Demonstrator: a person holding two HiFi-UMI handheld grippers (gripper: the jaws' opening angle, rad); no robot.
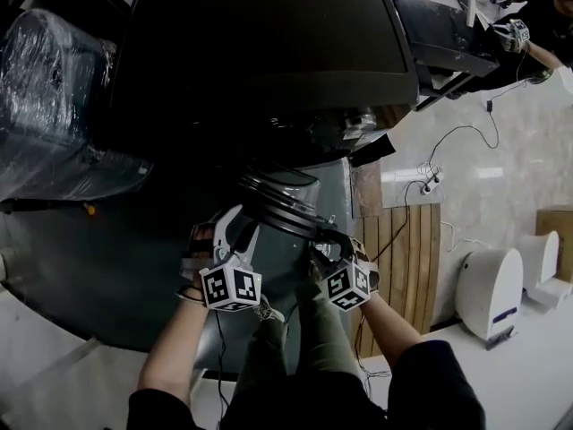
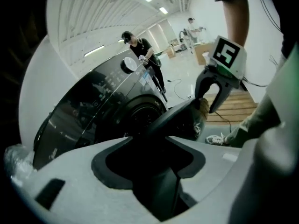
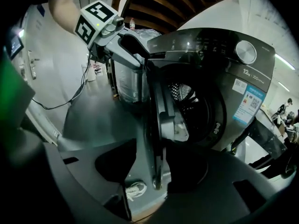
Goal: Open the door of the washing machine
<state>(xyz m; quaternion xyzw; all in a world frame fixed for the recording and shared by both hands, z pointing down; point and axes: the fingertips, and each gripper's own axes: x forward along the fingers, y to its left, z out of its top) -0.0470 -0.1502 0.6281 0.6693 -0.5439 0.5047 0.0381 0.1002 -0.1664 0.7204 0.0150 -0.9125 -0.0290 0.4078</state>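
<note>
The dark front-loading washing machine point(image 1: 269, 61) stands ahead, its round door point(image 1: 282, 202) swung out toward me and seen edge-on. In the right gripper view the drum opening point(image 3: 191, 101) shows behind the door point(image 3: 156, 120). My left gripper point(image 1: 235, 225) sits at the door's left side, jaws open, with the dark door rim point(image 2: 173, 120) running between them. My right gripper point(image 1: 331, 245) is at the door's near edge, also open; the rim passes between its jaws with floor showing on one side. Each gripper appears in the other's view: right gripper point(image 2: 215, 85), left gripper point(image 3: 117, 36).
A plastic-wrapped bulk point(image 1: 54, 79) lies at the left. To the right are a wooden pallet point(image 1: 403, 249), a power strip with its cable point(image 1: 430, 182) and white appliances point(image 1: 488, 289). My own legs and a shoe point(image 3: 135, 188) are below the door. A person point(image 2: 140, 50) stands beyond the machine.
</note>
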